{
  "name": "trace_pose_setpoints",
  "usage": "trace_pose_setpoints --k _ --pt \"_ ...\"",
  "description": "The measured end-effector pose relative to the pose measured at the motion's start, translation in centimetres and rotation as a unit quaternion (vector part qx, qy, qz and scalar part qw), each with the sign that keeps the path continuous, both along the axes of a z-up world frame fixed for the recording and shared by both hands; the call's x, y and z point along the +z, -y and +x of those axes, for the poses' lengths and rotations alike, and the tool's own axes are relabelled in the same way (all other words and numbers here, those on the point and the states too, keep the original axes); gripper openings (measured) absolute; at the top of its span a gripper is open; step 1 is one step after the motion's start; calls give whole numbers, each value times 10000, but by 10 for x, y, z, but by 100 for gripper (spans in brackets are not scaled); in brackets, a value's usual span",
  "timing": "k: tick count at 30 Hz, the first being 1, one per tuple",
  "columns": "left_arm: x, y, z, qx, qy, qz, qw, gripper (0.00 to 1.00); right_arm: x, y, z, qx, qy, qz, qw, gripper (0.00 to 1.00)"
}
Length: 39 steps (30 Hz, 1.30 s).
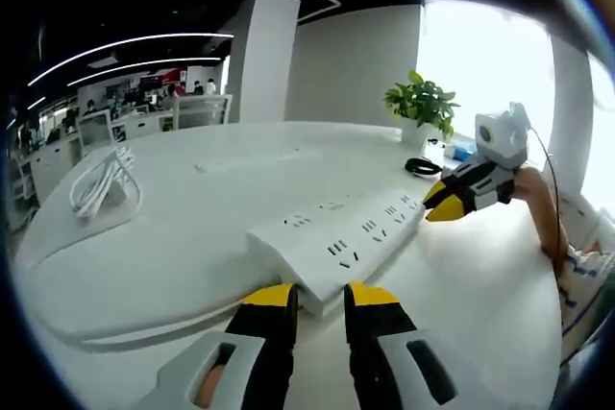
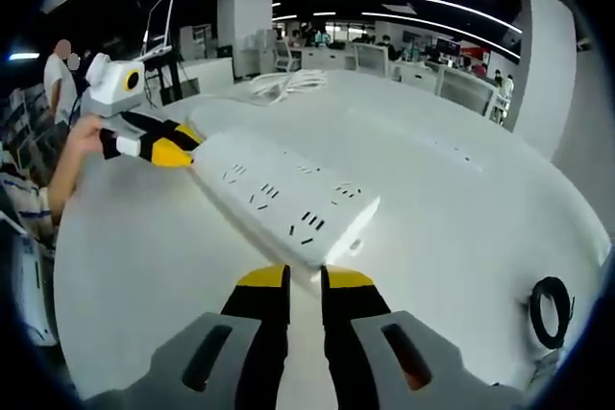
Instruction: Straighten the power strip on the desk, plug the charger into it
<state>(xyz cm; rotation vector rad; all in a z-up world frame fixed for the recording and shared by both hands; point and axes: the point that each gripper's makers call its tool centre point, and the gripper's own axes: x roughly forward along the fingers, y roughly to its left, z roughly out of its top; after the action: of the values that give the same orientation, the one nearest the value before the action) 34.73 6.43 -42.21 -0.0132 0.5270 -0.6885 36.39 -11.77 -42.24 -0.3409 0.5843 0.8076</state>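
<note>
Power strip (image 1: pixel 336 237) lies lengthwise between both tools, left tool (image 1: pixel 317 297) and right tool (image 2: pixel 304 280) each pinching an end.

No text, brand, number or sign could be read in either view. The long white plastic power strip (image 1: pixel 336 232) showed only its dark socket slots on its top face, with no legible marking beside them. A red panel (image 1: pixel 169 75) hung far back in the office in the left gripper view, and any lettering on it was too small and blurred to make out. The same held for the red patch (image 2: pixel 470 49) at the back of the room in the right gripper view. The white tabletop (image 2: pixel 461 228) bore no printing that could be read.
</note>
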Motion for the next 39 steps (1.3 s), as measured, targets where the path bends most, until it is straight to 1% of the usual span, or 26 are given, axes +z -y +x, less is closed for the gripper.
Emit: trace_pose_setpoints --k 4,8,11,15,18,22,28,30,36,37,38,39 --pt "0 -1 0 -6 -18 -41 10000 20 -1 0 3 79 113 -111 9998 12" --pt "0 -1 0 -26 -65 -134 9999 20 -2 0 5 51 99 -110 9999 12" --pt "0 -1 0 -59 -26 -80 9999 20 -2 1 6 67 71 4 10000 12" --pt "1 -2 1 -53 -88 -194 9998 20 -1 0 7 25 -2 210 9998 13" --pt "1 -1 1 -67 -104 -230 9997 20 -1 -1 7 52 7 263 9996 14" --pt "1 -1 1 -82 -77 -185 9998 20 1 -2 6 78 48 304 9995 15" --pt "2 -3 2 -38 -234 -493 9985 20 6 -1 8 45 49 479 9988 15" --pt "4 -2 2 -23 -210 -519 9984 20 9 0 9 48 77 503 9987 15" --pt "7 -2 2 -31 -75 -431 9990 20 19 4 12 -15 225 652 9976 15" --pt "10 -2 4 62 -54 -566 9984 20 19 5 13 -51 236 660 9975 15" --pt "14 -1 5 178 -63 -786 9967 20 19 7 15 -87 250 652 9975 15" --pt "18 -1 6 198 -66 -949 9953 20 19 8 16 -108 262 647 9975 15"
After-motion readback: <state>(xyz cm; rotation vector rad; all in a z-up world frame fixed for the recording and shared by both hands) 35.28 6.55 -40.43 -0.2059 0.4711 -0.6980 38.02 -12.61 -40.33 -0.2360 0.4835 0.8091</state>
